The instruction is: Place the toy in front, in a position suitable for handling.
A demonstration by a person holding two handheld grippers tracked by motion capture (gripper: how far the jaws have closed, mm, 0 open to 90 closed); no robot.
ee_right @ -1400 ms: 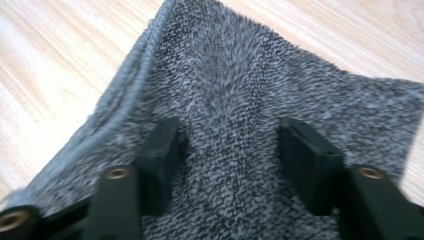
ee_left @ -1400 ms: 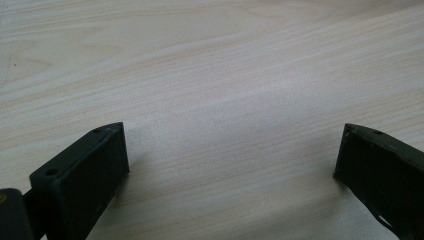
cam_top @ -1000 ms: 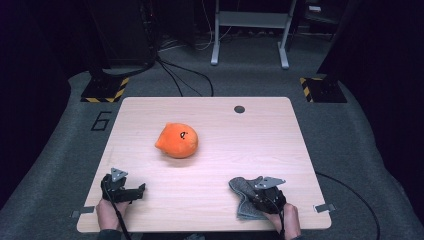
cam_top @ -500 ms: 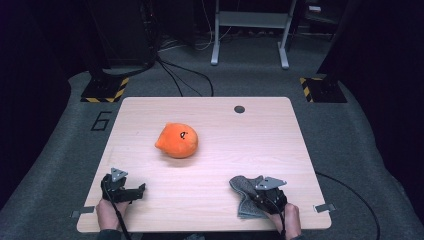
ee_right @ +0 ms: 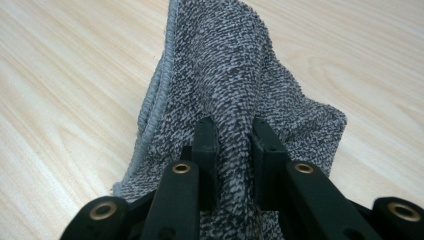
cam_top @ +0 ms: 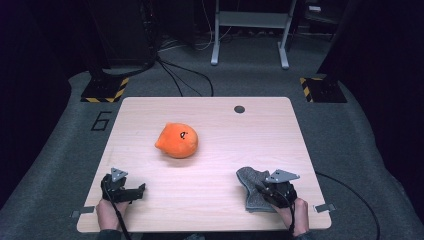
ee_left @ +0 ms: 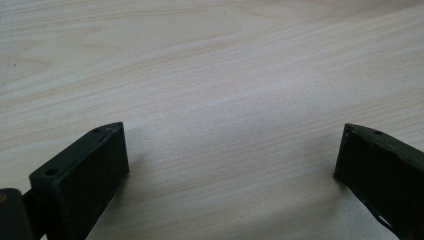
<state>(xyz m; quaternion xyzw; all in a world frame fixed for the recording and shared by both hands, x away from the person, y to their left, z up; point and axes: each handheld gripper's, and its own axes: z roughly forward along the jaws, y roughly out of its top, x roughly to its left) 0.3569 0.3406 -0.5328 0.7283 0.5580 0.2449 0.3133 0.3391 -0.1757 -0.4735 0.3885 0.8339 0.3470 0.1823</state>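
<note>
A grey knitted cloth (cam_top: 251, 185) lies bunched near the table's front right corner. My right gripper (cam_top: 272, 192) is shut on a raised fold of this cloth (ee_right: 235, 100), its two black pads (ee_right: 205, 145) pinching the fabric from both sides while the rest drapes onto the wood. An orange plush toy (cam_top: 177, 140) with a small black mark sits left of the table's middle, apart from both grippers. My left gripper (cam_top: 131, 189) rests at the front left, and its jaws stand wide apart (ee_left: 230, 155) over bare wood with nothing between them.
The light wooden table (cam_top: 215, 125) has a small dark round hole (cam_top: 239, 109) near its far edge. Grey carpet surrounds it, with cables, yellow-black striped feet (cam_top: 105, 90) and a metal stand (cam_top: 250, 30) beyond the far side.
My right gripper has risen slightly with the cloth's fold pinched in it. The left gripper and the plush toy have stayed put.
</note>
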